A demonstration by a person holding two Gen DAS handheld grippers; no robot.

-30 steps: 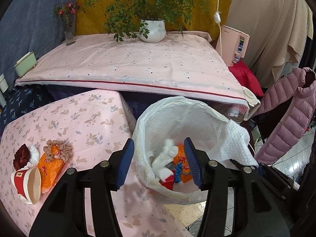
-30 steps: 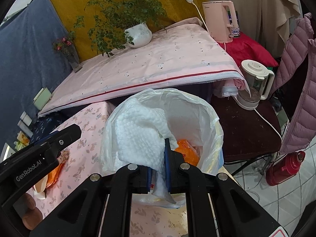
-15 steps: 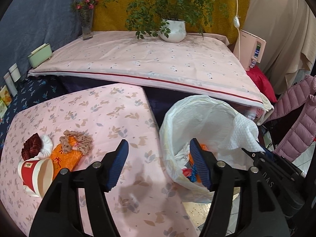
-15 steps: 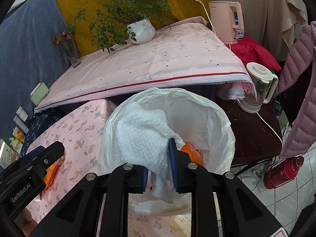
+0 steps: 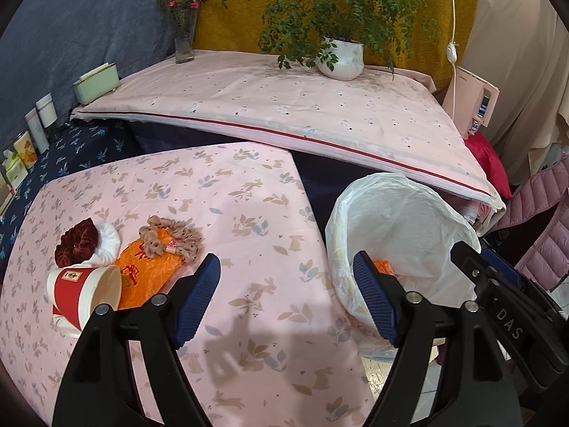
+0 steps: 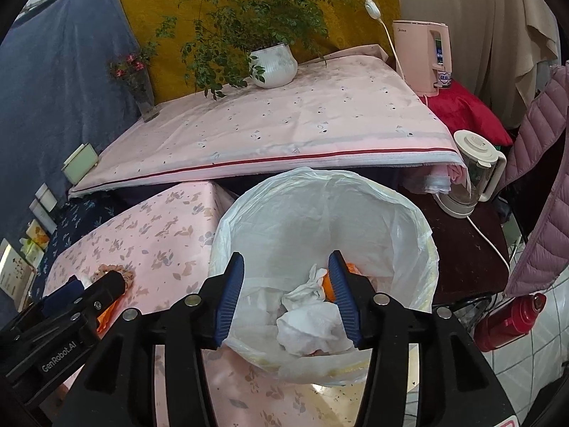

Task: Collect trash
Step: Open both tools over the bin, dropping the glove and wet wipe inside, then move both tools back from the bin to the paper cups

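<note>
A bin lined with a white bag [image 6: 373,213] stands beside the pink floral table [image 5: 249,213]. My right gripper [image 6: 286,299] is open and empty above the bin. A crumpled white tissue [image 6: 313,323] lies inside on other trash, next to an orange wrapper [image 6: 329,286]. My left gripper [image 5: 286,299] is open and empty over the table's right edge; the bin [image 5: 402,213] is to its right. On the table's left lie a tipped red paper cup [image 5: 80,293], an orange wrapper [image 5: 142,277], a beige scrunchie [image 5: 170,240], a dark red scrunchie [image 5: 76,243] and a white one [image 5: 108,243].
A higher pink-covered table [image 5: 284,103] behind holds a potted plant [image 5: 339,58], a flower vase [image 5: 184,41] and a green box [image 5: 95,83]. A pink kettle [image 6: 423,60], a glass kettle [image 6: 469,178], a red flask [image 6: 508,322] and a pink jacket [image 6: 544,192] are at the right.
My right gripper has opened and dropped the white tissue into the bin. My left gripper has swung left from over the bin to over the table.
</note>
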